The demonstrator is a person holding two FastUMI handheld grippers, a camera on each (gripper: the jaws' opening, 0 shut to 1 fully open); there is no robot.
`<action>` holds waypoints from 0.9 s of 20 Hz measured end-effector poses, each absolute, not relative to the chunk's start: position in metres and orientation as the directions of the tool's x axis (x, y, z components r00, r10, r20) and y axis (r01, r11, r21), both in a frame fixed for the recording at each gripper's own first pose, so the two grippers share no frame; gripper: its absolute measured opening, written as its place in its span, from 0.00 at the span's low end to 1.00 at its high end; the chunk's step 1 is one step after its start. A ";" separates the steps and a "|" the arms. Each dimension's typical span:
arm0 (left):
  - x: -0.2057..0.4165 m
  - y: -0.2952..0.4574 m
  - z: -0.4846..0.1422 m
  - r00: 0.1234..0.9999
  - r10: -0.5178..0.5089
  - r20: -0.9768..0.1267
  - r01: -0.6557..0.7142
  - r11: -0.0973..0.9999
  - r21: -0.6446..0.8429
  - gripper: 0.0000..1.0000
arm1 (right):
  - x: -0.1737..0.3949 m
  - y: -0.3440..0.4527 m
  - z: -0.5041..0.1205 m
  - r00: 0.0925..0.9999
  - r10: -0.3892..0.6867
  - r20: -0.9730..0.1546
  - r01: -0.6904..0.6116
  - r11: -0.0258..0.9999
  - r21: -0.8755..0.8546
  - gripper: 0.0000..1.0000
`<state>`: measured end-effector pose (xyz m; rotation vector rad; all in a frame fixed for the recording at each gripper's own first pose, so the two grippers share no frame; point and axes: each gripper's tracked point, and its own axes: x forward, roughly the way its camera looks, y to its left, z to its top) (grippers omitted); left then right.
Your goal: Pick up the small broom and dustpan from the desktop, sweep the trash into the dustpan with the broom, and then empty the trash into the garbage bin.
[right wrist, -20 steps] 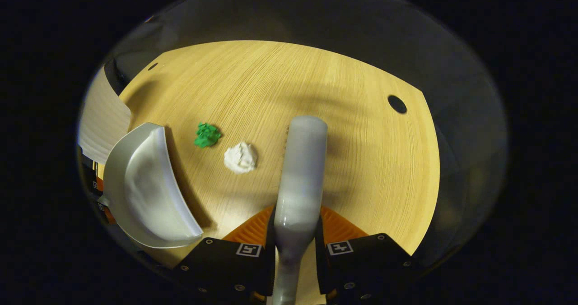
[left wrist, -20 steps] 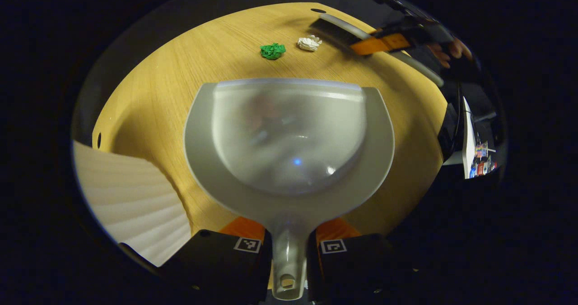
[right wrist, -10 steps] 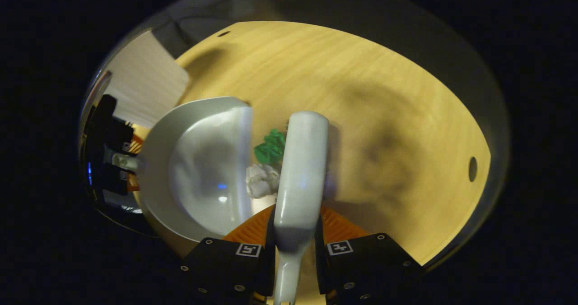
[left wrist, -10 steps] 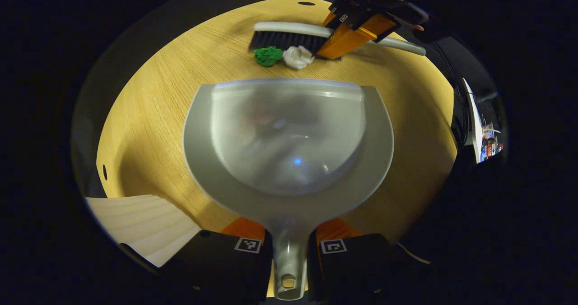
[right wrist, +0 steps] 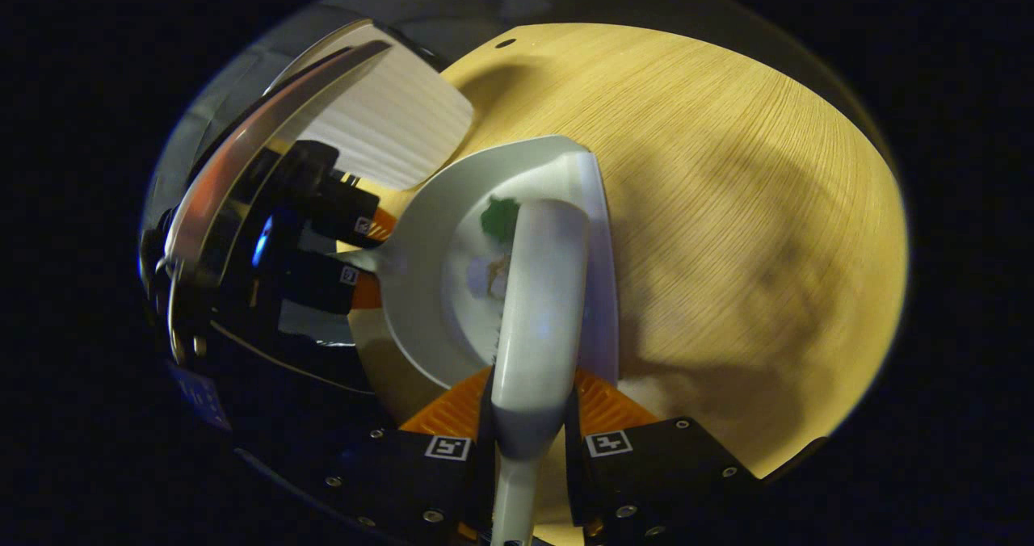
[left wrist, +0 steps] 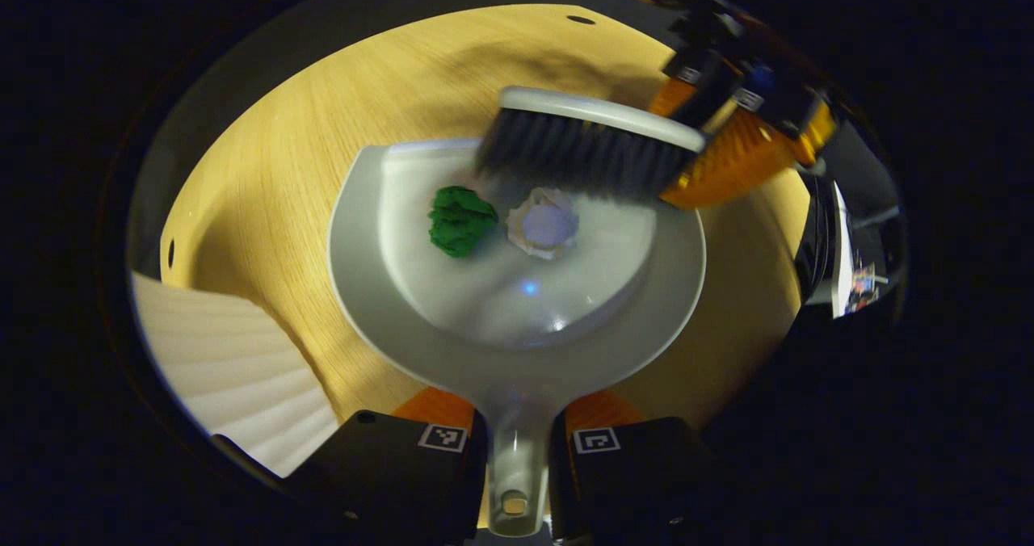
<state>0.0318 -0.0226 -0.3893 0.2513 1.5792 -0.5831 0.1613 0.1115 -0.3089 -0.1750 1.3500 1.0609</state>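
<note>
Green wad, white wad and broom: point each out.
Green wad (left wrist: 460, 220), left gripper view, its middle.
White wad (left wrist: 544, 224), left gripper view, its middle.
Broom (left wrist: 578, 155), left gripper view, its bristles.

dim booth, warm light on desktop (left wrist: 266, 166), soft shadows, blurred broom (left wrist: 582, 146), fisheye-warped edges

left gripper (left wrist: 517, 449): black blocky housing | a small square black-and-white marker tag on each side | round screw heads near the lower edge || right gripper (right wrist: 529, 449): same black housing | paired square marker tags | several silver screws along the front
</note>
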 end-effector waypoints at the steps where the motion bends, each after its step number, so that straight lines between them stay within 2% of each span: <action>1: 0.032 -0.024 -0.389 -0.092 -0.191 -0.977 0.480 0.852 -0.212 0.31 | 0.175 0.114 -0.306 -0.114 0.523 -0.845 -0.690 0.570 0.446 0.37; 5: 0.032 -0.021 -0.385 -0.055 -0.183 -0.982 0.368 0.910 -0.190 0.34 | 0.229 0.101 -0.265 0.125 0.557 -0.821 -0.582 0.711 0.394 0.37; 7: 0.033 -0.018 -0.383 -0.034 -0.161 -0.986 0.301 0.939 -0.164 0.33 | 0.251 0.088 -0.257 0.254 0.507 -0.823 -0.487 0.803 0.345 0.37; 8: 0.034 -0.017 -0.383 -0.020 -0.153 -0.988 0.260 0.953 -0.153 0.34 | 0.258 0.085 -0.259 0.287 0.486 -0.826 -0.440 0.832 0.337 0.37; 13: 0.045 -0.037 -0.375 -0.022 -0.125 -0.992 0.076 0.989 -0.127 0.33 | 0.246 0.058 -0.298 0.312 0.332 -0.890 -0.220 0.937 0.273 0.37; 17: 0.060 -0.048 -0.332 0.067 -0.150 -0.986 0.128 0.982 -0.141 0.33 | 0.222 0.055 -0.328 0.273 0.236 -0.933 -0.124 0.970 0.209 0.37; 18: 0.066 -0.049 -0.311 0.097 -0.160 -0.982 0.148 0.978 -0.145 0.33 | 0.217 0.056 -0.336 0.263 0.220 -0.939 -0.112 0.974 0.196 0.29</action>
